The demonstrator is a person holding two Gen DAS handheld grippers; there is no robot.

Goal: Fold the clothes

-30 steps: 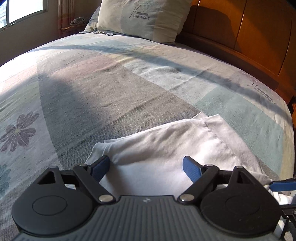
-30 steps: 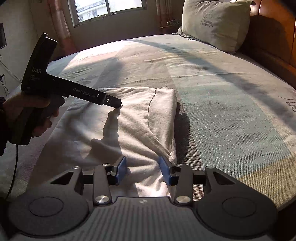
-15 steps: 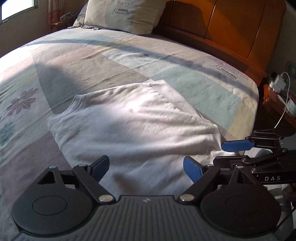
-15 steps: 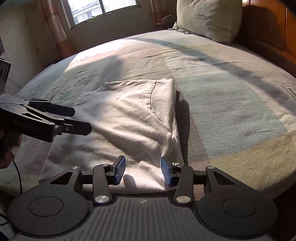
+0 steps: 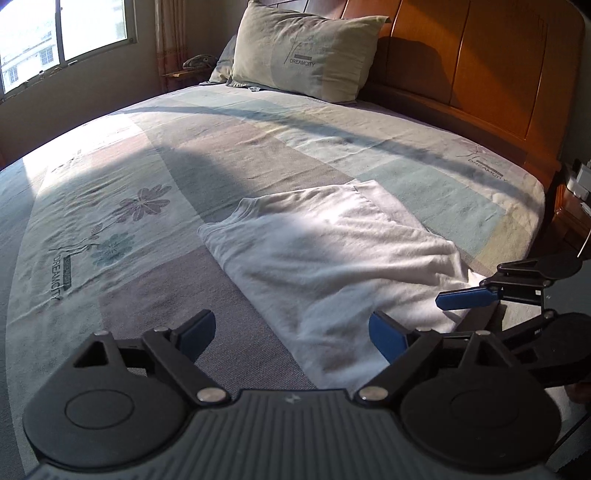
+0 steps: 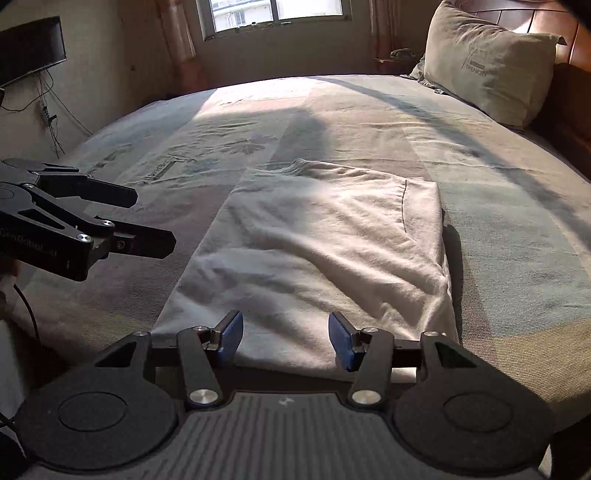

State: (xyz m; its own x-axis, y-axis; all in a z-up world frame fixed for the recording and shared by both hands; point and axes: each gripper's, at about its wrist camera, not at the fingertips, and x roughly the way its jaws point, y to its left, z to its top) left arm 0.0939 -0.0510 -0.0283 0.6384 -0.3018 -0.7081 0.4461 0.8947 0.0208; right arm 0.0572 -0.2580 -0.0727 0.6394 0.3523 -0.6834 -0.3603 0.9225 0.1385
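A white garment (image 5: 332, 258) (image 6: 317, 247) lies flat on the bed, folded into a long strip with its neck end far from me. My left gripper (image 5: 291, 334) hovers open above the garment's near left edge, nothing between its blue pads. My right gripper (image 6: 286, 336) stands open over the near hem, also holding nothing. In the right wrist view the left gripper (image 6: 151, 218) appears at the left, off the cloth. In the left wrist view the right gripper's fingers (image 5: 465, 298) show at the garment's right corner.
The patterned bedsheet (image 5: 155, 177) spreads wide around the garment. A pillow (image 5: 306, 55) leans on the wooden headboard (image 5: 480, 62). A nightstand (image 5: 570, 218) stands past the bed's right edge. A window (image 6: 273, 11) and a wall screen (image 6: 29, 48) lie beyond.
Both grippers pulled back and rose from the garment. The left one swung left, off the cloth's edge. The right gripper's jaws opened wider. The garment lies still.
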